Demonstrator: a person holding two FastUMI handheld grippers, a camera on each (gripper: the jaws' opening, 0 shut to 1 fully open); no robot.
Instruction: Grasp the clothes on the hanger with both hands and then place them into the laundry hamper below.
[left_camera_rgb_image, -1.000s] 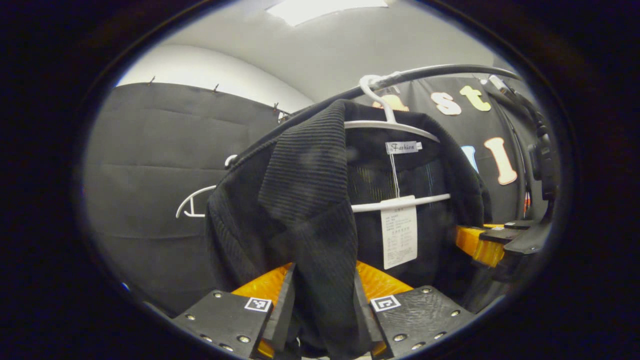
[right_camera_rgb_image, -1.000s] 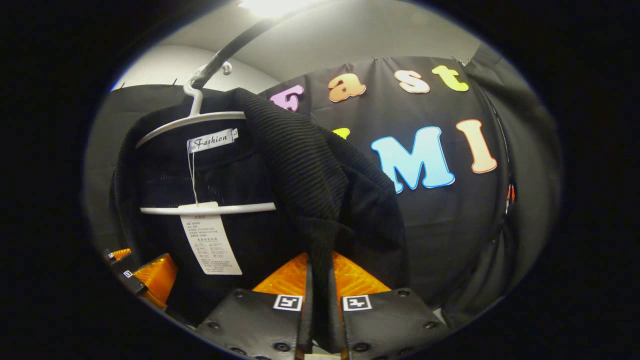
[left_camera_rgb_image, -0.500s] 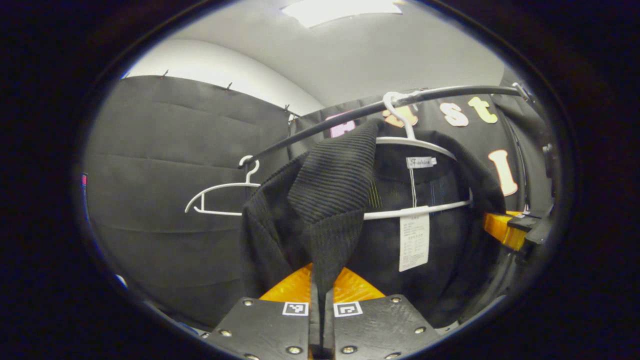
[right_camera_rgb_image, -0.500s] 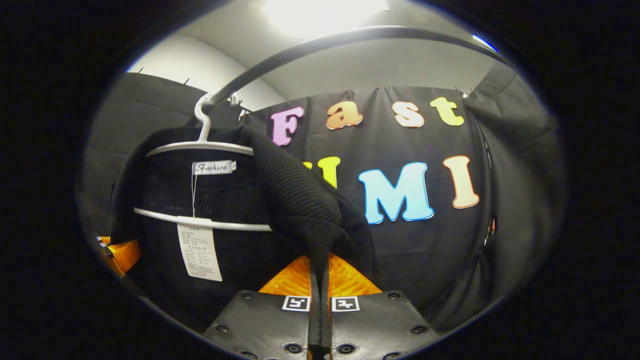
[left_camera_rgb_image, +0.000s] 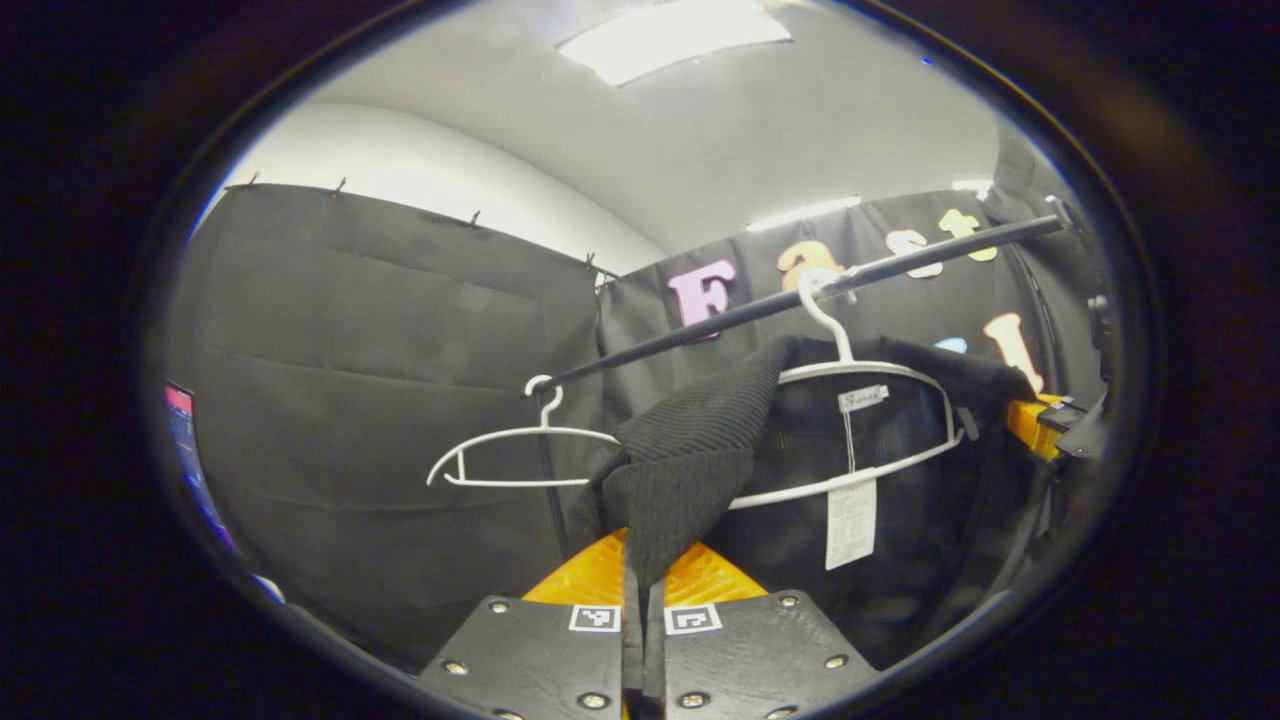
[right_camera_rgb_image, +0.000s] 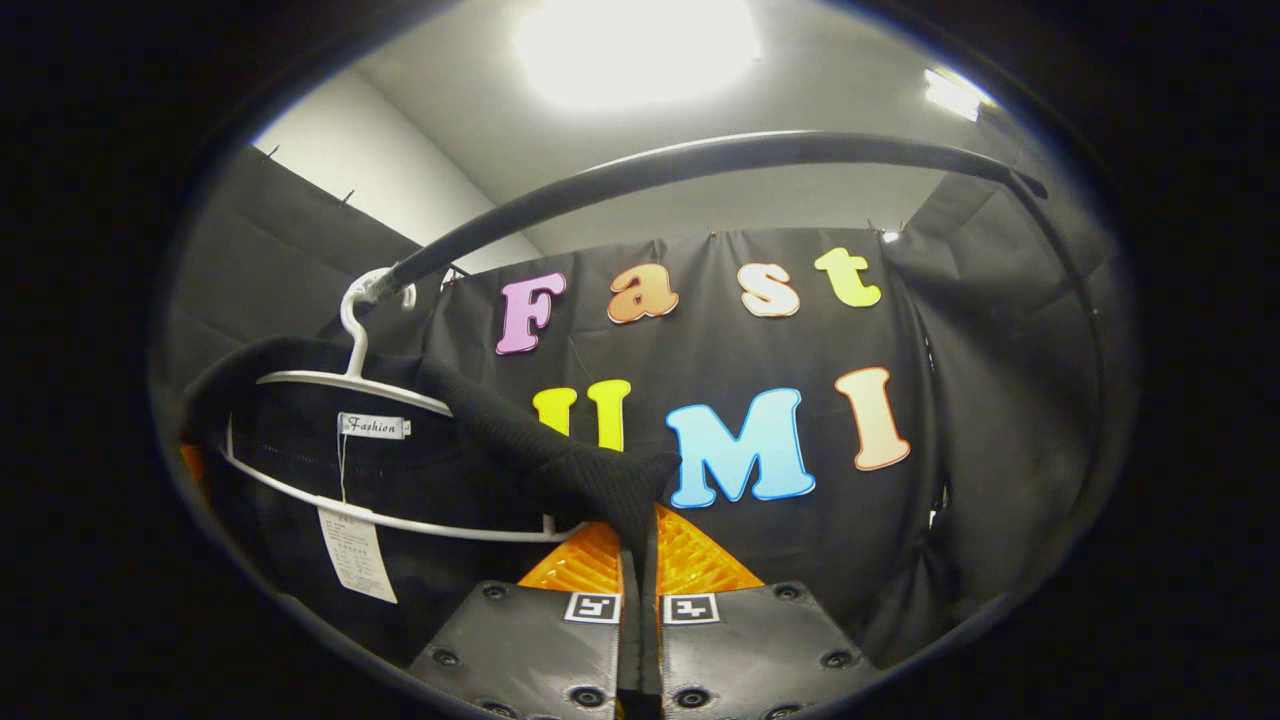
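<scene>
Nearest in the left gripper view, the left gripper (left_camera_rgb_image: 644, 580) has its two fingers pinched almost together on a fold of the black ribbed knit garment (left_camera_rgb_image: 700, 450), which stretches taut from the jaws up to the white plastic hanger (left_camera_rgb_image: 860, 400). In the right gripper view the right gripper (right_camera_rgb_image: 640, 570) is likewise closed tight on the garment's other shoulder (right_camera_rgb_image: 590, 480), the cloth pulled sideways off the hanger (right_camera_rgb_image: 340, 385). The garment still hangs by its collar on that hanger, a white paper tag (left_camera_rgb_image: 850, 520) dangling beneath the lower bar.

Beyond, the hanger's hook sits over a black metal rail (left_camera_rgb_image: 760, 310) that crosses the booth; a second, bare white hanger (left_camera_rgb_image: 520, 455) hangs farther along it. At the left view's right edge, the other gripper (left_camera_rgb_image: 1060, 425) shows by the garment's far shoulder.

Behind everything hangs the black cloth wall (left_camera_rgb_image: 380, 330), pinned along its top edge below a pale wall and a white ceiling with a bright light panel (right_camera_rgb_image: 635, 45).
</scene>
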